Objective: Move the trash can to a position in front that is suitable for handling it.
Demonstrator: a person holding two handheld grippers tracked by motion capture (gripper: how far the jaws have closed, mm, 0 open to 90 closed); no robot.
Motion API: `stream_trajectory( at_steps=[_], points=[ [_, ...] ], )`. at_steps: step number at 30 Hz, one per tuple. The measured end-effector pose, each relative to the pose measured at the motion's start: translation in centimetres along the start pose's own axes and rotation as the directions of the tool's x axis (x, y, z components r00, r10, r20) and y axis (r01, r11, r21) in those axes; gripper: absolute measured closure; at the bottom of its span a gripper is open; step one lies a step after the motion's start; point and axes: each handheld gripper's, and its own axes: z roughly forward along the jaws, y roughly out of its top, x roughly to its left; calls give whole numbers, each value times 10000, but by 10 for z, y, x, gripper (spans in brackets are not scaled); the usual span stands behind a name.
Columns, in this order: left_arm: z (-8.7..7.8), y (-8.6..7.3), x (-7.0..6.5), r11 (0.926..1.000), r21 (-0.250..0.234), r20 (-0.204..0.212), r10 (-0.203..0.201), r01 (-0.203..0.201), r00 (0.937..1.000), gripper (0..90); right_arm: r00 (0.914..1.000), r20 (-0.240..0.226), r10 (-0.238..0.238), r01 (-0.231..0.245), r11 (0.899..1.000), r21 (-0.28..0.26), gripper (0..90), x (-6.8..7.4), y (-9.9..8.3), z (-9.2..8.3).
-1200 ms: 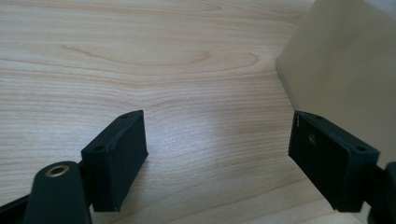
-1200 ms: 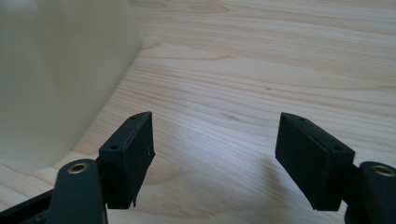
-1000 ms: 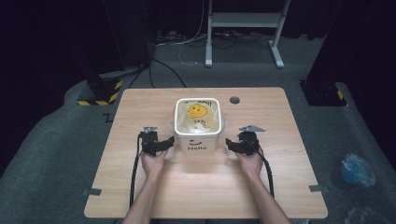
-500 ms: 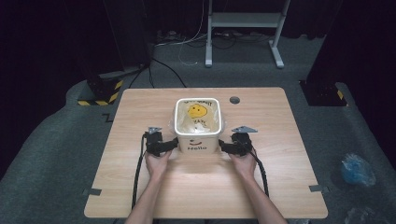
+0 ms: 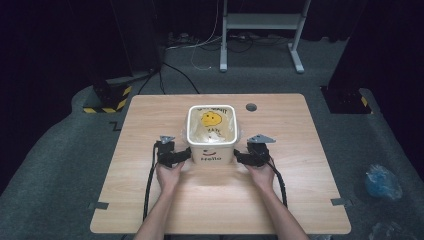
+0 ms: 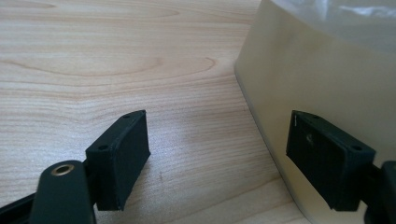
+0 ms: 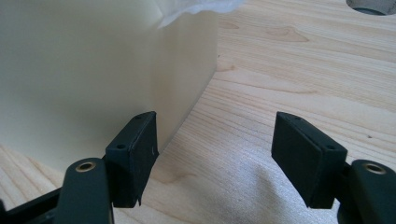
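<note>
A cream square bin [image 5: 211,150] stands in the middle of the wooden table [image 5: 300,200], lined with a clear bag [image 5: 212,125] that bears a yellow smiley face. My left gripper [image 5: 186,156] sits open at the bin's near left corner. In the left gripper view its jaws [image 6: 219,158] stand wide over bare wood, the right one close against the bin wall [image 6: 327,84]. My right gripper [image 5: 239,158] is at the near right corner. Its jaws [image 7: 215,154] have just been closing a little but remain open, with only table between them and the bin's corner [image 7: 84,70] beside the left jaw.
A round cable hole [image 5: 251,107] lies in the table behind the bin, to its right. On the floor are a metal stand base [image 5: 260,30], a yellow-and-black striped block [image 5: 107,102] and a crumpled blue bag [image 5: 381,181]. Black cables trail from both grippers toward the near edge.
Both hands have edged inward, bringing the grippers closer to the bin's near corners. The bin has not moved.
</note>
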Motion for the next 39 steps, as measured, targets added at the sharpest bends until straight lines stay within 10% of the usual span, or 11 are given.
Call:
stream_trajectory(
  at_steps=[19,39],
  points=[
    [4,-1,-26,9983,6,-117,579,-579,9983,221,10000,-64,-67,66,10000,-50,304,-14,-12,-18],
    [13,-4,-84,9904,154,179,1369,-1372,9904,237,9985,275,468,-455,9980,-436,317,-47,-43,-63]
  ],
)
